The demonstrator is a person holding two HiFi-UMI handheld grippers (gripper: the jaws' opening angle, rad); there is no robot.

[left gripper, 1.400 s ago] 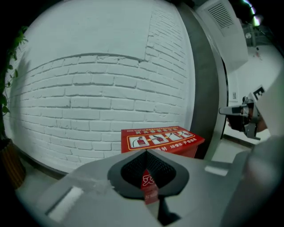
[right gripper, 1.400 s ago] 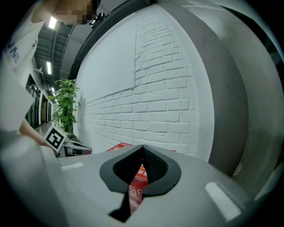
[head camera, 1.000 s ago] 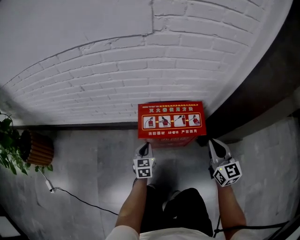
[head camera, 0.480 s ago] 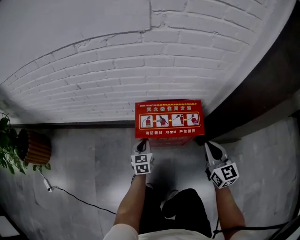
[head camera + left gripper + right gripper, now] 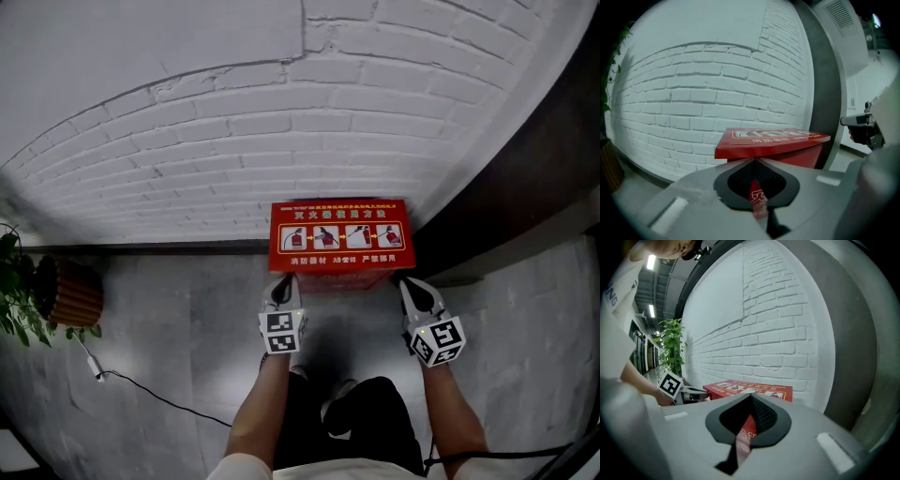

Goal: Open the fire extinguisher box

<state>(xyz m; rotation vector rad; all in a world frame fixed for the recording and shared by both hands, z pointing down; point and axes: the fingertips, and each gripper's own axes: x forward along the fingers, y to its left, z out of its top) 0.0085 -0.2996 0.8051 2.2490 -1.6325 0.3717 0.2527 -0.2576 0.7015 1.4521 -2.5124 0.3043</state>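
The red fire extinguisher box [image 5: 339, 242] stands on the floor against the white brick wall, its lid down, with pictures and print on top. My left gripper [image 5: 281, 285] is shut on nothing, its tip just short of the box's front left corner. Shut and empty too, my right gripper [image 5: 407, 284] is at the front right corner. The left gripper view has the jaws [image 5: 753, 160] closed below the lid edge [image 5: 771, 140]. In the right gripper view the gripper [image 5: 751, 395] points at the box [image 5: 754, 386] from the side.
A potted plant in a ribbed brown pot [image 5: 67, 292] stands at the left by the wall. A thin cable with a white plug [image 5: 99, 377] lies on the grey floor. A dark pillar [image 5: 534, 169] rises right of the box. The person's legs [image 5: 361, 412] are below.
Both grippers have moved forward toward the box front. The right gripper also shifted left, from beside the box to its front right corner.
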